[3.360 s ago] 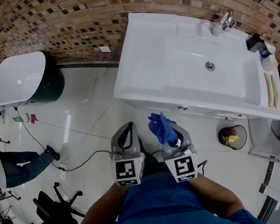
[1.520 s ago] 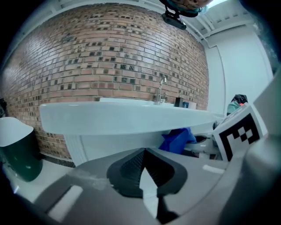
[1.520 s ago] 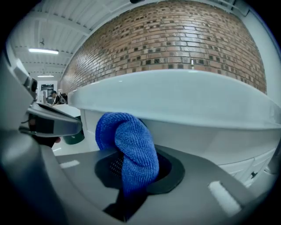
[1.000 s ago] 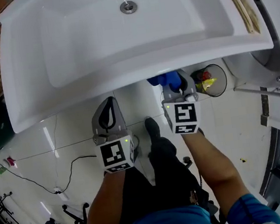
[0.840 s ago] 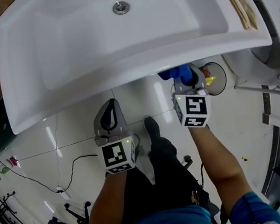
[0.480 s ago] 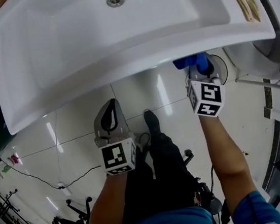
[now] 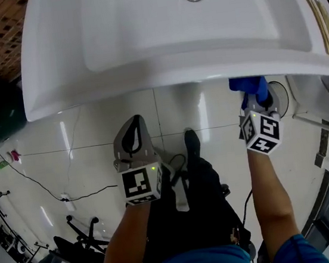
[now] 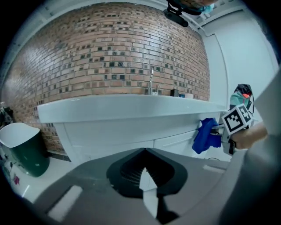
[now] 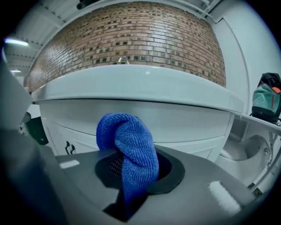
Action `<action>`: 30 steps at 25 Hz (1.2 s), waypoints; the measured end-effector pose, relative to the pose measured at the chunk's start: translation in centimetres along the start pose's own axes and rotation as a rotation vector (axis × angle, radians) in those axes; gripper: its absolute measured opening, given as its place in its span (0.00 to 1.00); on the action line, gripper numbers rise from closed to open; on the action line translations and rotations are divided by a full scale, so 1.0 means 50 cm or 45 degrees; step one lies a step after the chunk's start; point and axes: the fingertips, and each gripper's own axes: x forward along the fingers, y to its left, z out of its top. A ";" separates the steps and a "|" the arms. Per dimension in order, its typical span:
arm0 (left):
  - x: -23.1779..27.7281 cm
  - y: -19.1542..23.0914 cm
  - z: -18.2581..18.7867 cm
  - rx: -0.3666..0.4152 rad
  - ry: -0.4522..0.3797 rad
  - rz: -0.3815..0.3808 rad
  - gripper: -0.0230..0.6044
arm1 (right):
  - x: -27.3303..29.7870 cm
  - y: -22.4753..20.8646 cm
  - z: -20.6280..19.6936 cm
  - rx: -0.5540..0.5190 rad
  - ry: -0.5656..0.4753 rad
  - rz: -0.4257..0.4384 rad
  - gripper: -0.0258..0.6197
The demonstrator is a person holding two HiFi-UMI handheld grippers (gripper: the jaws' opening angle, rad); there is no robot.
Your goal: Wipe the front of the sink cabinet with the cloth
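Well forward: right gripper (image 7: pixel 255 99), cloth (image 7: pixel 246 83) between jaws.

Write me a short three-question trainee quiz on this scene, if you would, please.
1. Multiple choice: which side's gripper holds the blue cloth? A left; B right; C neither.
2. True or false: the left gripper has its jaws together with nothing between them.
3. Fill the gap: the wall behind the sink is made of ____.
Key: 1 B, the right gripper; 2 true; 3 brick.
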 end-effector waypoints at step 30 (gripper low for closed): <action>-0.265 0.644 -0.161 -0.275 -0.106 0.395 0.05 | -0.038 1.155 -0.011 -0.302 -0.068 0.860 0.16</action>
